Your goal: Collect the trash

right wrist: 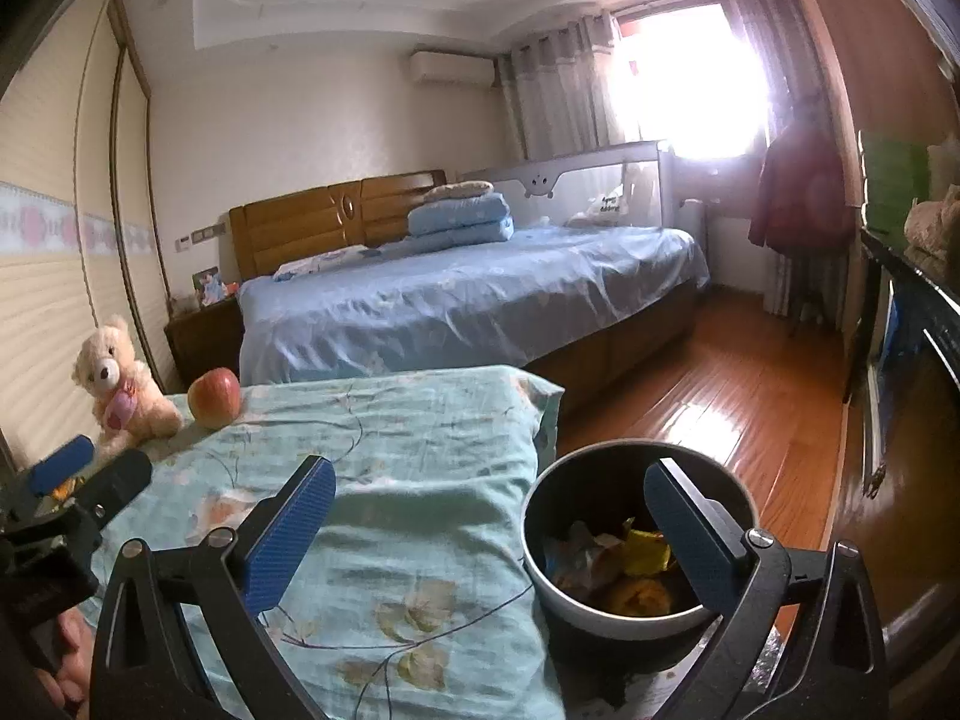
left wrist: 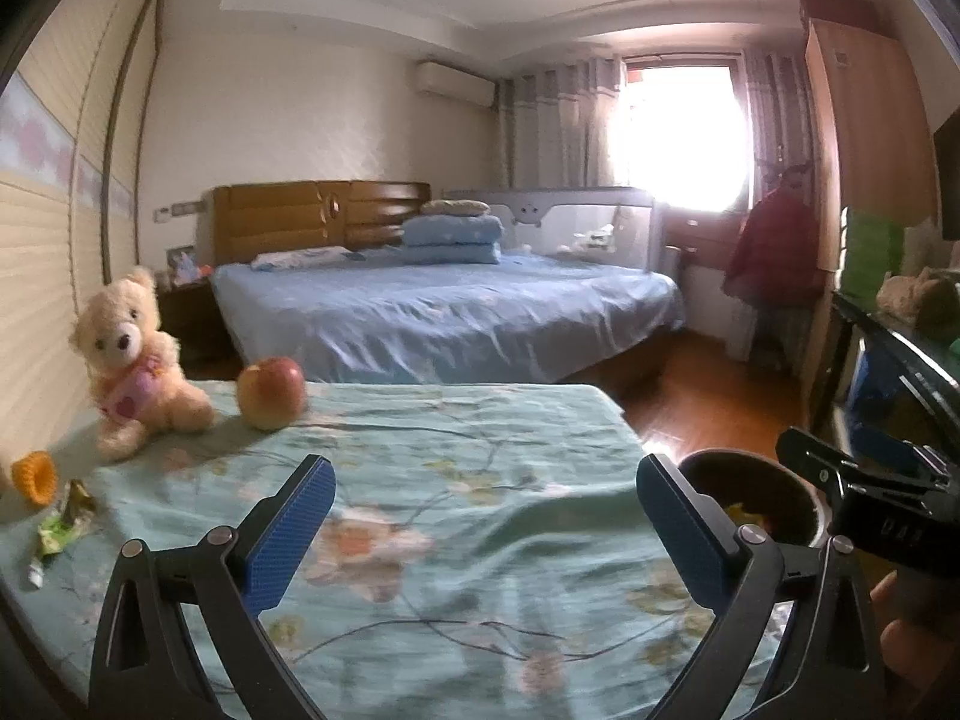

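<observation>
Over floral cloth (left wrist: 456, 468), both tongs wide open, nothing held.

Left gripper (left wrist: 486, 531): blue pads spread, empty, above cloth. Right gripper (right wrist: 489, 531): spread, empty, one finger over bin (right wrist: 636, 540) mouth. Bin: round, dark, at cloth's right edge, holding crumpled wrappers and yellow scraps. Green wrapper (left wrist: 60, 531): loose at cloth's left edge, near orange cup (left wrist: 37, 476). Teddy (left wrist: 132, 360) seated at far left corner, apple (left wrist: 270, 391) just beside. Blue bed (left wrist: 444, 306) beyond; wood floor (right wrist: 720, 408) right.
</observation>
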`<action>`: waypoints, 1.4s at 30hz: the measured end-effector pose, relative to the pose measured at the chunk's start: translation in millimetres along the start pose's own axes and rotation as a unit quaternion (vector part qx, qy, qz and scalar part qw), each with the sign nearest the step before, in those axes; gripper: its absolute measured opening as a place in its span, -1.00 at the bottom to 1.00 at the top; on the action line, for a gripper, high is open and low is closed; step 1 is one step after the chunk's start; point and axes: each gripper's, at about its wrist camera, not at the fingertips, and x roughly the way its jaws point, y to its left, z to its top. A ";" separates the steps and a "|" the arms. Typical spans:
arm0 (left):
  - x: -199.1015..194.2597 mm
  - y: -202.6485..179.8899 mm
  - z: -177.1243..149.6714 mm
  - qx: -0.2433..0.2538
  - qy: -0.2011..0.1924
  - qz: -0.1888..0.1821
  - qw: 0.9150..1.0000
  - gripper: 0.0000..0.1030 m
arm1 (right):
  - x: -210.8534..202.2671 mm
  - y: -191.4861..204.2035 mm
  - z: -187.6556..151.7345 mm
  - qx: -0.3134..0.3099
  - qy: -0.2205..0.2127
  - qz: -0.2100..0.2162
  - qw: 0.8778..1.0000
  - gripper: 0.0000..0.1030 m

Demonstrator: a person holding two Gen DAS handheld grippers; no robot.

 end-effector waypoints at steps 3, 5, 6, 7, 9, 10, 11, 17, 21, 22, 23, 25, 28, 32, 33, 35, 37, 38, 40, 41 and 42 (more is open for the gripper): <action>-2.0 -3.9 -1.2 0.004 -0.004 0.013 1.000 0.98 | 1.6 1.6 -3.4 0.000 0.002 0.002 1.000 1.00; 0.0 -6.4 -1.0 0.006 -0.005 0.021 1.000 0.98 | 1.3 3.1 -3.5 -0.001 0.004 0.006 1.000 1.00; 2.5 -7.0 0.2 0.007 -0.004 0.022 1.000 0.98 | 1.2 4.0 -3.5 -0.001 0.005 0.006 1.000 1.00; 3.7 -7.4 0.5 0.007 -0.002 0.025 1.000 0.98 | 1.3 4.4 -3.3 -0.001 0.005 0.007 1.000 1.00; 6.5 -7.4 0.8 0.007 0.001 0.028 1.000 0.98 | -0.3 5.0 -2.6 -0.001 0.003 0.008 1.000 1.00; 6.8 -7.9 0.7 0.007 0.002 0.030 1.000 0.98 | -0.4 5.2 -2.9 -0.001 0.002 0.008 1.000 1.00; 6.7 -8.7 1.1 0.008 0.003 0.031 0.999 0.98 | -0.6 5.1 -2.9 0.000 0.002 0.008 1.000 1.00; 8.5 -6.6 4.2 0.006 0.004 0.034 0.999 0.98 | -0.9 5.1 -2.7 -0.001 0.002 0.008 1.000 1.00; 8.9 -6.5 4.9 0.006 0.006 0.035 0.999 0.98 | -0.7 4.9 -3.2 -0.001 0.003 0.008 1.000 1.00; 9.2 -5.5 4.0 0.006 0.006 0.035 0.999 0.98 | -1.1 5.1 -2.9 -0.001 0.003 0.008 1.000 1.00; 9.0 -5.5 4.3 0.005 0.006 0.035 0.999 0.98 | -1.3 5.1 -2.7 -0.002 0.003 0.008 1.000 1.00; 9.2 -5.6 4.2 0.006 0.005 0.036 0.999 0.98 | -2.0 4.7 -2.1 -0.003 0.003 0.007 1.000 1.00; 10.0 -4.2 4.2 0.004 0.007 0.035 0.999 0.98 | -2.1 4.5 -2.0 -0.003 0.002 0.008 1.000 1.00; 11.2 -2.1 3.4 0.001 0.011 0.036 0.999 0.98 | -3.0 3.9 -2.1 -0.004 0.002 0.008 1.000 1.00; 11.5 -1.8 3.5 0.000 0.012 0.035 0.999 0.98 | -3.0 4.0 -2.1 -0.004 0.002 0.007 1.000 1.00; 11.9 -1.1 3.9 0.000 0.013 0.035 0.999 0.98 | -3.8 3.5 -1.8 -0.005 0.002 0.007 1.000 1.00; 11.8 -1.0 4.4 -0.001 0.011 0.035 0.999 0.98 | -3.6 4.4 -2.0 -0.004 0.002 0.009 1.000 1.00; 12.0 -0.7 4.2 -0.001 0.011 0.035 0.999 0.98 | -3.8 4.1 -1.7 -0.003 0.002 0.009 1.000 1.00; 12.1 -0.3 4.0 -0.001 0.011 0.034 0.999 0.98 | -4.4 3.5 -1.2 -0.004 0.001 0.010 1.000 1.00; 11.9 -0.1 3.9 -0.001 0.011 0.034 0.999 0.98 | -4.6 3.4 -1.0 -0.004 0.001 0.010 1.000 1.00; 11.8 -0.1 3.9 -0.001 0.011 0.034 0.999 0.98 | -3.8 4.4 -1.7 -0.004 0.001 0.009 1.000 1.00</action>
